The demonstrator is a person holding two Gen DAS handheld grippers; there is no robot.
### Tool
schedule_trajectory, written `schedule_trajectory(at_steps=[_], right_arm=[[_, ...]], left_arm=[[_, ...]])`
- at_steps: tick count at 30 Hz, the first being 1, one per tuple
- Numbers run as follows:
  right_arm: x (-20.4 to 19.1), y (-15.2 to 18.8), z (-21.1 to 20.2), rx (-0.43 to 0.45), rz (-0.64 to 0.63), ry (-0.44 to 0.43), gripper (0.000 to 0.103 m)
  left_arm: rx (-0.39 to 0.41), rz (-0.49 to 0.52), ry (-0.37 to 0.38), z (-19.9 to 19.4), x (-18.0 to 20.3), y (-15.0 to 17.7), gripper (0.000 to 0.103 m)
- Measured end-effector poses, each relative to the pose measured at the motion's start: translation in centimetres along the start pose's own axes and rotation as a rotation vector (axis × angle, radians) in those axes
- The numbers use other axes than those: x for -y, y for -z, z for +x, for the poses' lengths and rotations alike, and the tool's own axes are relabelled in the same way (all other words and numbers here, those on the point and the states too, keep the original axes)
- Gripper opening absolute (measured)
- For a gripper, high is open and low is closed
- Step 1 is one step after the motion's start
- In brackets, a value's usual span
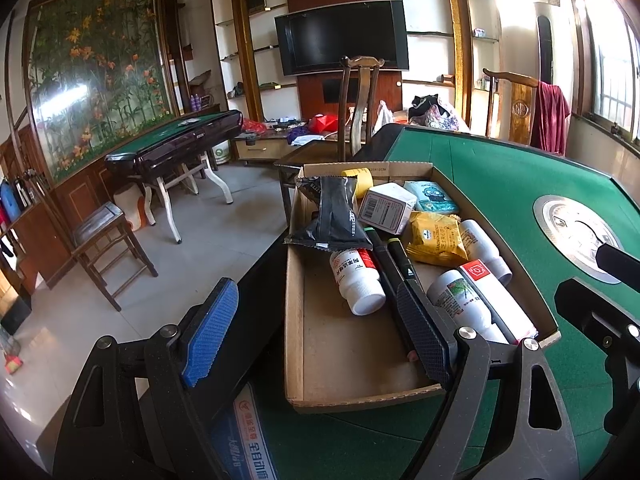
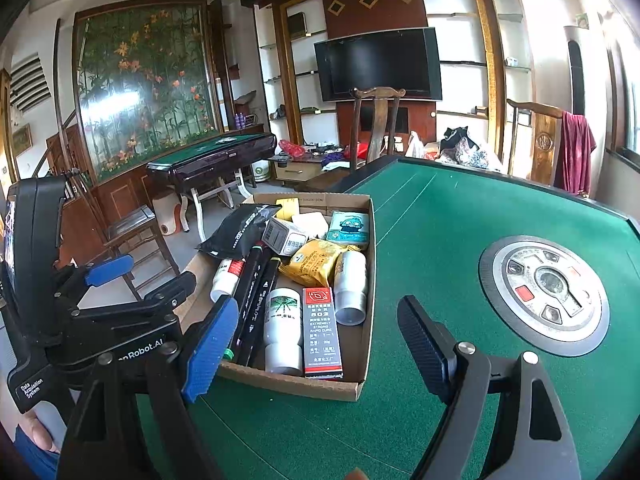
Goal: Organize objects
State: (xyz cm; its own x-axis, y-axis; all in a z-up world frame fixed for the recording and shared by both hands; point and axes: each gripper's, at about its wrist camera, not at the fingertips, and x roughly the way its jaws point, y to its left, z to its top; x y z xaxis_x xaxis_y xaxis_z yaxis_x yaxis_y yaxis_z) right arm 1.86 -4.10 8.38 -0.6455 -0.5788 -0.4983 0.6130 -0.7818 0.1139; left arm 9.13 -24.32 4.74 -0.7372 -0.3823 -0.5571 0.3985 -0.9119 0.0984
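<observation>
An open cardboard box lies on the green felt table. In it are a black pouch, white bottles, dark markers, a yellow snack packet, a teal packet and a red-and-white glue carton. My left gripper hovers open over the box's near end, its black pad above the contents and its blue pad beyond the table's left edge. My right gripper stands open and empty over the felt by the box's near right corner.
A round metal plate is set in the table's middle. A wooden chair stands behind the table's far edge. A second green-topped table and a low chair stand on the tiled floor to the left.
</observation>
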Motion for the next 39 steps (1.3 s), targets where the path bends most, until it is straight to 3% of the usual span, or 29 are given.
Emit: schedule_trajectory(at_steps=[26,39], right_arm=[[0.01,0.02,0.02,-0.001,-0.003,0.0,0.082],[0.03,0.02,0.02,-0.001,-0.003,0.0,0.082]], left_arm=[[-0.012,-0.005,0.013,0.38,-0.22,0.14,0.083],[0.023,0.008,-0.023,-0.44,0.0,0.37,0.083]])
